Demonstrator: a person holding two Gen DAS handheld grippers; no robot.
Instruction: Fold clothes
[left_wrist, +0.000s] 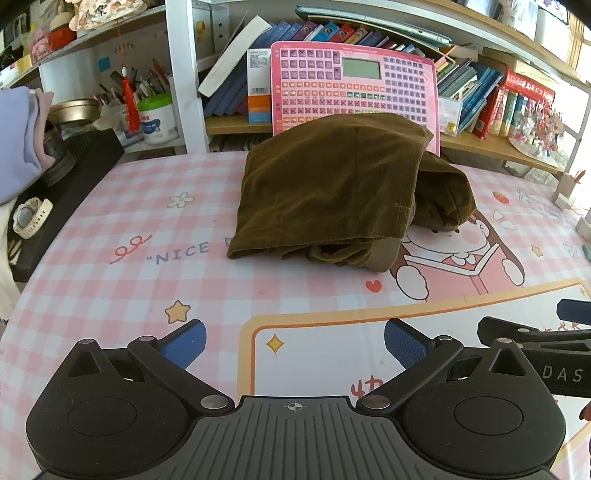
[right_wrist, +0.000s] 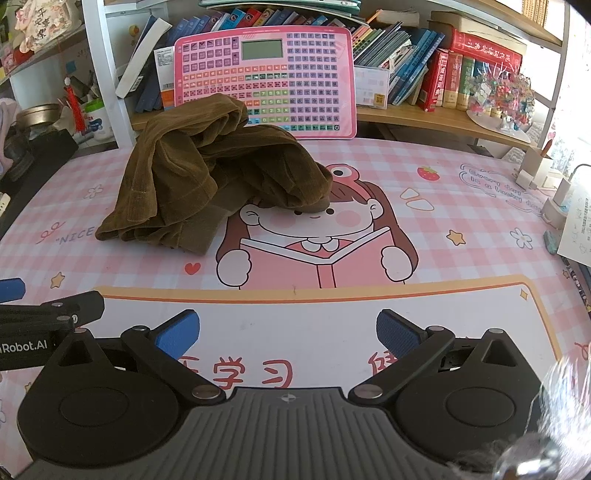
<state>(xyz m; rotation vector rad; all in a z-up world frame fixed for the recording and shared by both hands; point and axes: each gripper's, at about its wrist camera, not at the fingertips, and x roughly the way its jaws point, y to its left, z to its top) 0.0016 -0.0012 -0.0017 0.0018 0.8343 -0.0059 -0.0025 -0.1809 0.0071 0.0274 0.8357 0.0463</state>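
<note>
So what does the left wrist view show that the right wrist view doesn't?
Left only: a white watch on the black case and folded lilac clothes at the left edge. Right only: a white charger and paper notes at the right edge. Both: the crumpled brown trousers before the pink keyboard toy, with both tools open.
</note>
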